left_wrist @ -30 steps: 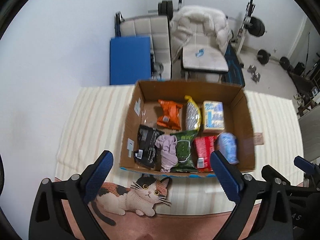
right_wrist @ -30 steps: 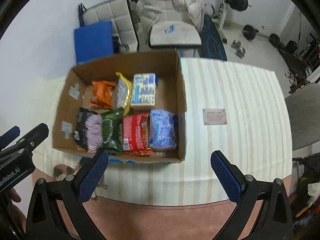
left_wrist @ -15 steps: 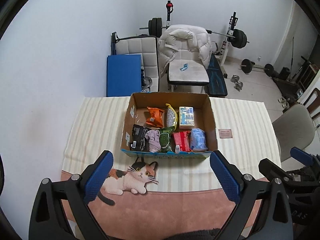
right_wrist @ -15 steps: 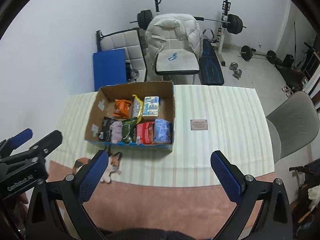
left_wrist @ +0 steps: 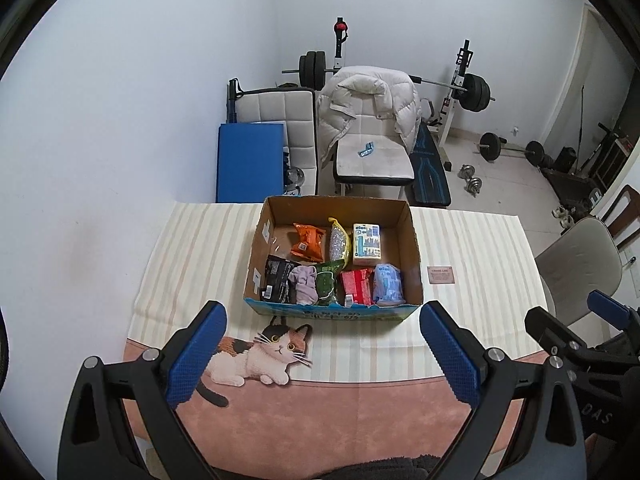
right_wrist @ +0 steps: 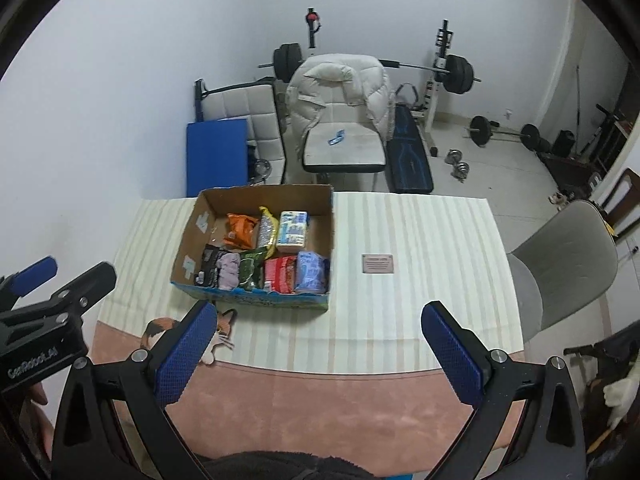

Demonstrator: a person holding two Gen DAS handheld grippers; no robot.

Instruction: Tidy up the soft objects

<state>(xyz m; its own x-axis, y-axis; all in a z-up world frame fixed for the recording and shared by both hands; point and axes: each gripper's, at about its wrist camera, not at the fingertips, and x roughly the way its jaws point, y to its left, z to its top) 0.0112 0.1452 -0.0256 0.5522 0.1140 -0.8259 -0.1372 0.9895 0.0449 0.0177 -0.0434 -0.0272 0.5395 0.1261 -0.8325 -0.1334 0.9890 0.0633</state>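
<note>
A cardboard box (left_wrist: 414, 248) (right_wrist: 191, 240) stands on the striped tablecloth. It holds several soft packs: an orange bag (left_wrist: 307, 241), a yellow-edged bag (left_wrist: 339, 242), a white-blue tissue pack (left_wrist: 366, 241), a black pouch (left_wrist: 276, 283), a lilac cloth (left_wrist: 304, 282), a green bag (left_wrist: 327, 283), a red pack (left_wrist: 356, 287) and a light blue pack (left_wrist: 387, 285). My left gripper (left_wrist: 322, 322) is open and empty, high above the table's near edge. My right gripper (right_wrist: 318, 320) is open and empty, right of the left one.
A small brown card (left_wrist: 442, 275) lies right of the box. A cat picture (left_wrist: 266, 354) is printed on the cloth near the front. A grey chair (right_wrist: 560, 264) stands at the table's right. Beyond the table are a blue mat (left_wrist: 249, 162), a bench with a white jacket (left_wrist: 368, 108) and weights.
Both grippers have pulled back and up from the box, so the box looks much smaller and the whole table shows. Both stay open and empty.
</note>
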